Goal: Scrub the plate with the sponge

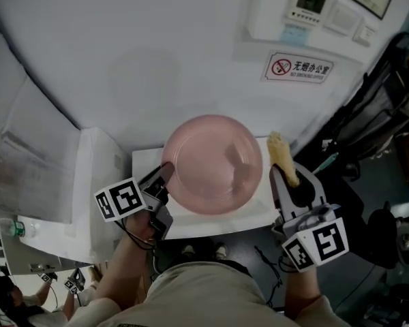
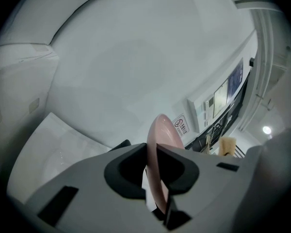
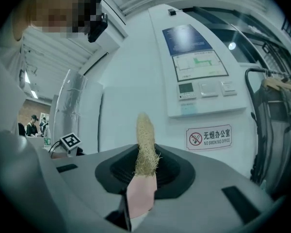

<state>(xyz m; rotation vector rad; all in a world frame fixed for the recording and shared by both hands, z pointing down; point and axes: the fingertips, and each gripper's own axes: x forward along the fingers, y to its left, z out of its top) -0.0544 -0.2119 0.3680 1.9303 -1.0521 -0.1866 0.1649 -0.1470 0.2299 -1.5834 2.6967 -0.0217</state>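
My left gripper (image 1: 165, 177) is shut on the left rim of a round pink plate (image 1: 215, 163), which hangs above the white table (image 1: 146, 161). The left gripper view has the plate (image 2: 161, 140) edge-on and upright, clamped between the jaws of the left gripper (image 2: 153, 165). Just to the right of the plate, my right gripper (image 1: 283, 174) is shut on a sponge (image 1: 281, 154) of yellowish fibre. In the right gripper view the sponge (image 3: 146, 147) sticks up out of the right gripper (image 3: 144, 174), with a pink backing showing at its foot. The sponge stands apart from the plate.
A white curved wall fills the background, with a control panel (image 1: 312, 7) and a no-smoking sign (image 1: 300, 67) on it. Dark bags and gear (image 1: 388, 107) crowd the right side. A water bottle (image 1: 13, 229) and another person (image 1: 1, 293) are at the lower left.
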